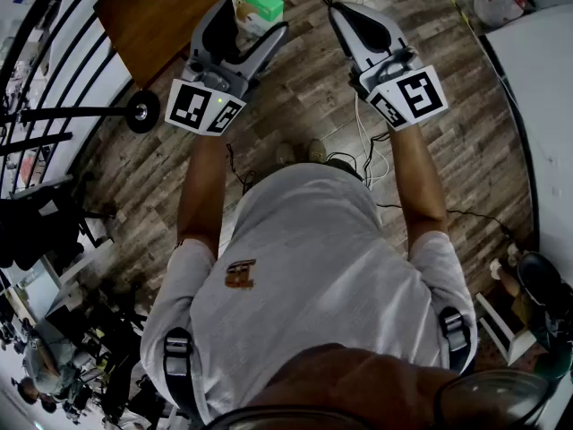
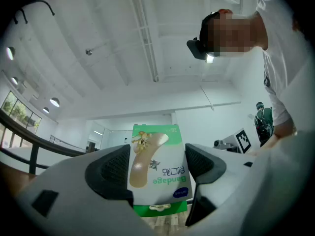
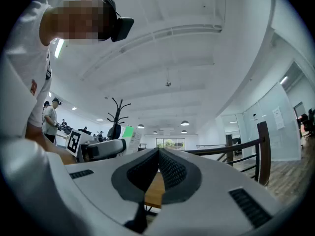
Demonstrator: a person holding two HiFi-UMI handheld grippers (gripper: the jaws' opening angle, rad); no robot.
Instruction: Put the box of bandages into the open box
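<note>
Bandage box [image 2: 157, 166] is up in the air, pinched between the jaws of my left gripper [image 1: 253, 21]. The jaws are spread wide around it with a pad pressing on each side. It's green and white with its print upside down in the left gripper view, and it hangs over the edge of the wooden counter [image 1: 152, 16]. My right gripper [image 3: 158, 151] is squeezed fully together with nothing in it, off to the side of the left one.

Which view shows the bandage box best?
The left gripper view: the bandage box sits large and centred in the left claw, its printed face plain. The head view shows just its green top beyond the claw; the right gripper view shows a small, distant green-and-white sliver.
</note>
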